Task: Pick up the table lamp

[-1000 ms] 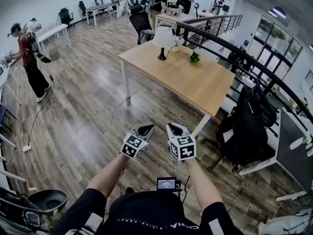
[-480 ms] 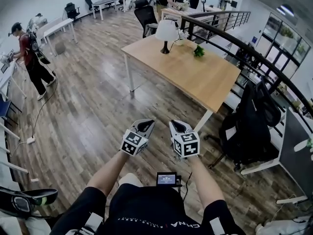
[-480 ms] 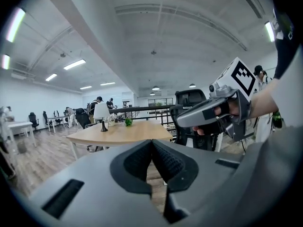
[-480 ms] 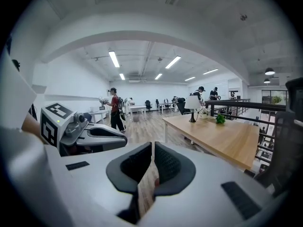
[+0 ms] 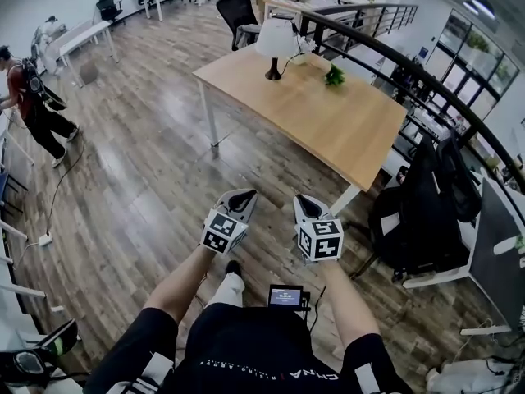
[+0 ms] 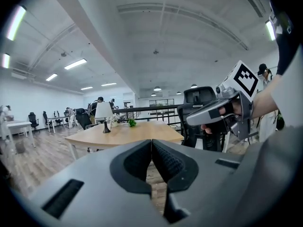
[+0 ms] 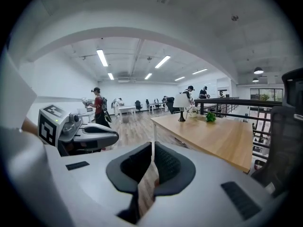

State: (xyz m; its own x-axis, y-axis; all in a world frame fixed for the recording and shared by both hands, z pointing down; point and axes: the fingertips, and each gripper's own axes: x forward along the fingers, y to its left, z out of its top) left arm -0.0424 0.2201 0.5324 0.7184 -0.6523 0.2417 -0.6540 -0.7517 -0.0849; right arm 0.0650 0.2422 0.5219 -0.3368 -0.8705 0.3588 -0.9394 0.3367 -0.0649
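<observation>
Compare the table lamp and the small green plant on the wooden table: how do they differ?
The table lamp is tall, the green plant low. The lamp has a white shade on a dark stem; the plant is leafy green. Both stand at the far end of the wooden table.

Bright, even light comes from ceiling strip lights [image 7: 102, 57] — white streaks at the upper left of both gripper views. In the head view the floor [image 5: 139, 179] carries a pale sheen and the table lamp [image 5: 275, 41] shade reads nearly pure white. Every picture bows at its edges — black corners ring the gripper views. A distant person [image 7: 98, 107] looks soft, perhaps from motion.
</observation>
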